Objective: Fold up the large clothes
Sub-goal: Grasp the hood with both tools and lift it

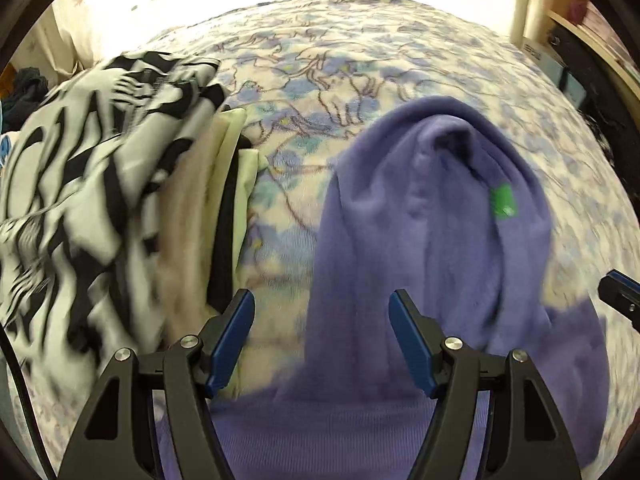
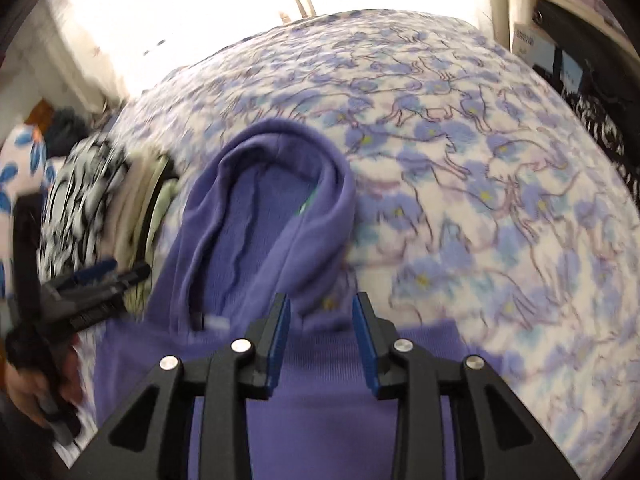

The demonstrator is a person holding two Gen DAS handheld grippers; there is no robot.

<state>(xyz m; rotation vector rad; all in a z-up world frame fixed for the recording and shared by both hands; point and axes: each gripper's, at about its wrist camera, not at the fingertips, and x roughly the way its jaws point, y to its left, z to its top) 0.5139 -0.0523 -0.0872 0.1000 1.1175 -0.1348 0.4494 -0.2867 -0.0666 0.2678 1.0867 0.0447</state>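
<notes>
1. The left gripper (image 1: 322, 312) is hanging wide open, holding nothing.
2. The right gripper (image 2: 322, 310) is sitting open too.
3. The purple hoodie (image 1: 432, 216) is lying under both, hood stretching ahead (green tag (image 1: 503, 200), words too blurry).
4. The striped clothes pile (image 1: 80, 184) is sitting left.

A bed (image 1: 400, 52) with a blue-flowered cover carries the clothes. A purple hoodie (image 1: 432, 216) lies near its front edge. A pile of folded clothes (image 1: 100, 184) sits at the left edge.

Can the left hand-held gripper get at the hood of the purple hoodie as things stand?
Probably yes. The left hand-held gripper is open above the hoodie's body, and the hood lies just ahead on the floral bedspread with nothing covering it.
</notes>
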